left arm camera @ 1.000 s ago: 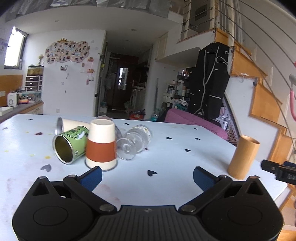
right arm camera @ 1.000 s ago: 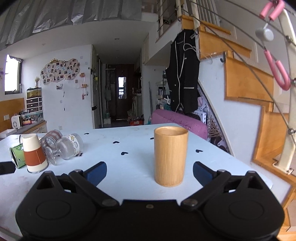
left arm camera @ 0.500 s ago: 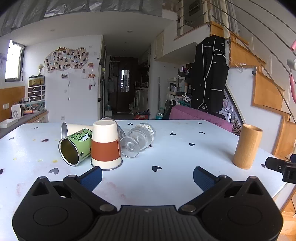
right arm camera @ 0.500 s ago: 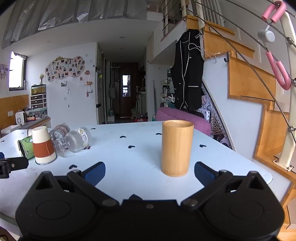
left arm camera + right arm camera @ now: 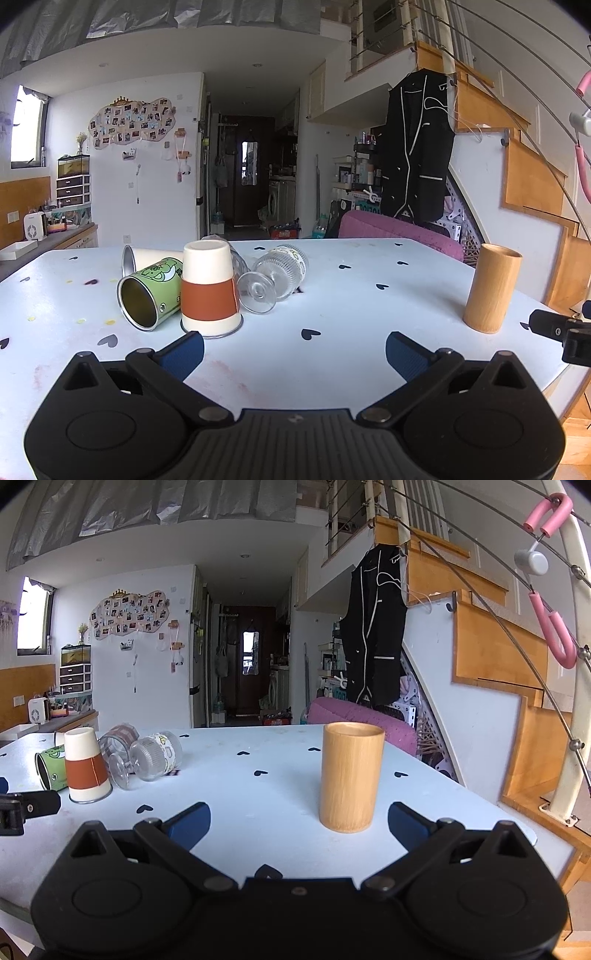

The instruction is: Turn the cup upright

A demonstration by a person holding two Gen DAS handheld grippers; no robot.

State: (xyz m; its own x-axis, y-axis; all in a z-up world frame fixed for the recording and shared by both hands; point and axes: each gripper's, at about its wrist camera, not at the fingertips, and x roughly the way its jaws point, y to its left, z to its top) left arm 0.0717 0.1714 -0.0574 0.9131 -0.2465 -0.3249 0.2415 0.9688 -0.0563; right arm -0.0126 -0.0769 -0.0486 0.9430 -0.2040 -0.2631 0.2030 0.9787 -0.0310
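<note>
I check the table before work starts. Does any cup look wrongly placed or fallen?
Yes. The paper cup stands upside down, and the green tin, a glass and a white cup behind lie on their sides. Only the wooden cup is upright. Nothing spilled.

White cup (image 5: 142,254) half hidden behind green can (image 5: 149,291)

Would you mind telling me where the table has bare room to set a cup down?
The widest bare stretch of the pale blue table lies between the inverted white paper cup with an orange sleeve and the upright bamboo cup. It is crowded around the paper cup: the green tin can and ribbed clear glass lie tipped beside it.
</note>
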